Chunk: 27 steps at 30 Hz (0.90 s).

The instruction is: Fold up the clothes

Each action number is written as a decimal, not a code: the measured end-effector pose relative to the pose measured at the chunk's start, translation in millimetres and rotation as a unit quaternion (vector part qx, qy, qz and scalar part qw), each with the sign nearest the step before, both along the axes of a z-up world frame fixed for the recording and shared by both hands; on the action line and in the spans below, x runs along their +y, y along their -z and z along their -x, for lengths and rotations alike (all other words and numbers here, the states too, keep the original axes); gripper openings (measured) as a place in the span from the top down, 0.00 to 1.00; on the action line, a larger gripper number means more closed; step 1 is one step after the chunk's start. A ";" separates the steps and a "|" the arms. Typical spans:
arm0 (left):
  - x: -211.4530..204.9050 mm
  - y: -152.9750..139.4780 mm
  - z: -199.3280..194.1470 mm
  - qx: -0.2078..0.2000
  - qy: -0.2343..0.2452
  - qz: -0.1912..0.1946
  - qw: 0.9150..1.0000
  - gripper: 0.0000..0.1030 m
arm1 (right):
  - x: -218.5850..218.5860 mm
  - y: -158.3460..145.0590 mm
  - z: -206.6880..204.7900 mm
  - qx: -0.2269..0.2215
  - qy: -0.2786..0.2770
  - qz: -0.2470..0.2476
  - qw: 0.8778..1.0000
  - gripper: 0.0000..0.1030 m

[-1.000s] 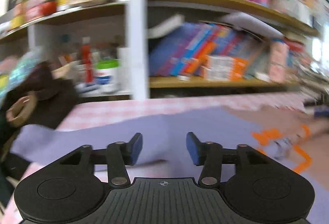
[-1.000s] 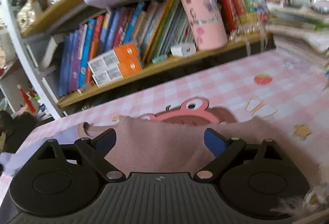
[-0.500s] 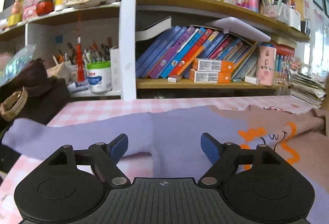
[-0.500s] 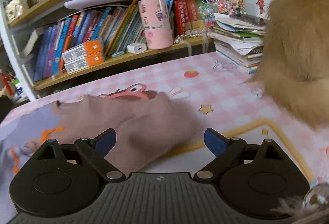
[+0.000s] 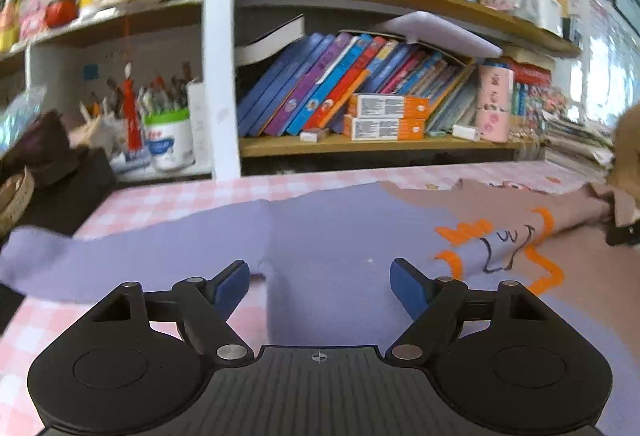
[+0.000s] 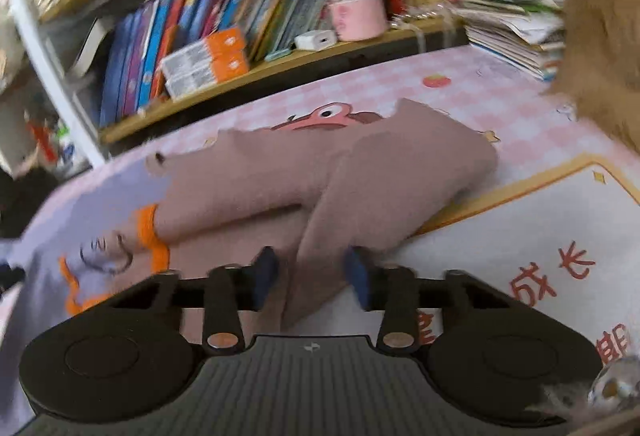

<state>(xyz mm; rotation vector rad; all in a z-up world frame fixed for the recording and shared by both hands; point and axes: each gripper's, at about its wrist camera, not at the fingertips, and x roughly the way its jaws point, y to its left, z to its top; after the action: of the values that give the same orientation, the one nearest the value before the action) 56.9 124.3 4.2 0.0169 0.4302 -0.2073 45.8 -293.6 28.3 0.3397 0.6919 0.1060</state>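
One sweatshirt (image 5: 340, 236), lilac and dusty-pink panels with orange-outlined print, lies flat across the table (image 5: 168, 196), its lilac sleeve trailing off the left edge. Fabric: soft, thick knit, matte; judged light, limp, non-slip, best taken by hems or cuffs. Right gripper (image 6: 310, 278): jaws narrowed around the pink sleeve (image 6: 360, 204) tip, whether pinched I cannot tell. Left gripper (image 5: 320, 284): jaws wide, empty, above the lilac body.
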 end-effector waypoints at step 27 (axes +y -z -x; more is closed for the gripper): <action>16.5 6.4 -9.5 0.049 -0.023 0.043 0.998 0.54 | -74.6 -22.8 -144.6 -0.046 0.117 0.412 0.902 0.52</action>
<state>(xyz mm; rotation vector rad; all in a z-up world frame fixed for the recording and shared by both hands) 66.4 140.8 -2.2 -0.0874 0.5187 -0.1809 190.4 -368.2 51.1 -0.3994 0.5417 -0.3967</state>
